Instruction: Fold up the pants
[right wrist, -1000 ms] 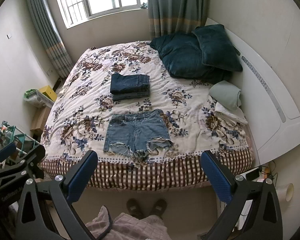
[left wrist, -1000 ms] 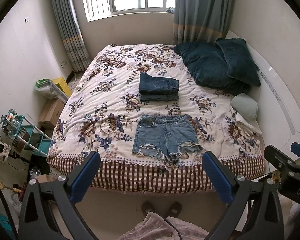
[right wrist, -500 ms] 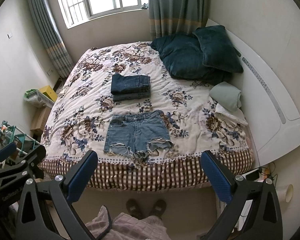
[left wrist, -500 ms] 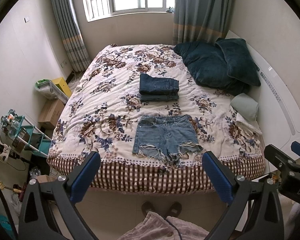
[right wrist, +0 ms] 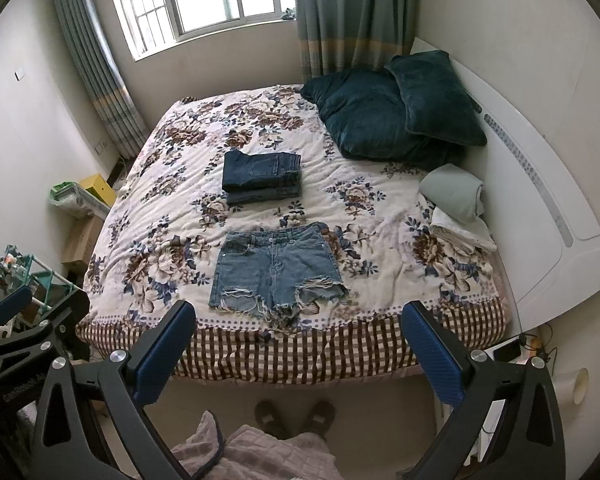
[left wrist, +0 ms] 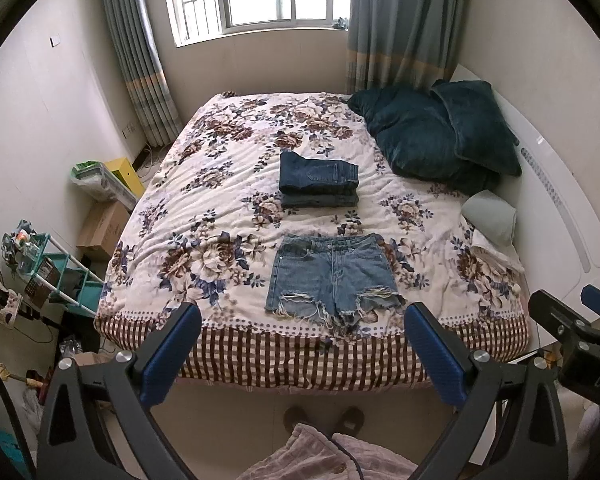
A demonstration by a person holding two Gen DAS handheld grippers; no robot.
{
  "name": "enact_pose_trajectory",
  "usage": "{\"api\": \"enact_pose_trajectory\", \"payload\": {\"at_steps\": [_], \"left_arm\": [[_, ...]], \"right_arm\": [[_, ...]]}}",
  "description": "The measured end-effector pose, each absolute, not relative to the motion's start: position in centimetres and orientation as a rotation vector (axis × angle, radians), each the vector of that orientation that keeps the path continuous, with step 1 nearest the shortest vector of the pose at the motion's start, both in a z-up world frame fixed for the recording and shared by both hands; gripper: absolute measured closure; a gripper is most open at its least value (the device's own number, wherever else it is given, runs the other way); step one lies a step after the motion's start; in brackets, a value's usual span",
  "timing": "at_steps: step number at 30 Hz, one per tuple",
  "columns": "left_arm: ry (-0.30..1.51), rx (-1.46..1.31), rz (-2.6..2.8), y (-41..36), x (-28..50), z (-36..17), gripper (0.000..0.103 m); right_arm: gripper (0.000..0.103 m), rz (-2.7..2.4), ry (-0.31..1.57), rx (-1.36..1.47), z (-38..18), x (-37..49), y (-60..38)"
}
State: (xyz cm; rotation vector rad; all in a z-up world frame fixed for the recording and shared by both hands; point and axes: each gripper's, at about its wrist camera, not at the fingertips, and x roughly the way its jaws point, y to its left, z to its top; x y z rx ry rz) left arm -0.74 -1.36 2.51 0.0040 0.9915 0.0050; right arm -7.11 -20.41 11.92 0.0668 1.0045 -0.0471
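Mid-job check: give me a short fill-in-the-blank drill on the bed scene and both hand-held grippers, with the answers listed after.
1. The light blue frayed denim shorts lie spread ____ near the bed's foot edge.
2. The dark blue denim stack beyond them is already ____.
3. The left hand-held gripper and right hand-held gripper both have their jaws ____.
4. The dark teal velvet pillows rest against the ____.

Answers: flat; folded; open; headboard

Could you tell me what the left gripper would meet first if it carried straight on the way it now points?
Probably the light denim shorts lying flat near the bed's edge; the open left gripper aims roughly there, though depth is unclear.
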Motion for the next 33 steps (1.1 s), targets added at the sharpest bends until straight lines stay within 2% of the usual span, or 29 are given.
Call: {"api": "enact_pose_trajectory", "payload": {"at_steps": [8, 13, 24, 33], "left_arm": [[0.968, 0.013, 0.027, -1.5, -0.6, 2.4, 0.000], [0.957, 0.046, 0.070, -1.8, 3.2, 0.0, 0.000], [1.148, 0.113, 0.111, -2.3, 11.3, -15.4, 0.000], [1.242, 0.140, 0.225, -7.1, 16.9, -26.9, 0.000]], "right_arm": [[0.000, -0.059, 1.003, 0.088, 11.9, -6.9, -20.4], [0.000, -0.107, 0.987, 0.117, 10.2, -4.9, -20.3], [0.000, -0.168, 1.105, 0.110, -5.6, 5.1, -20.9], [0.000, -0.042, 1.265, 0.059, -22.4, 15.9, -27.2]]}}
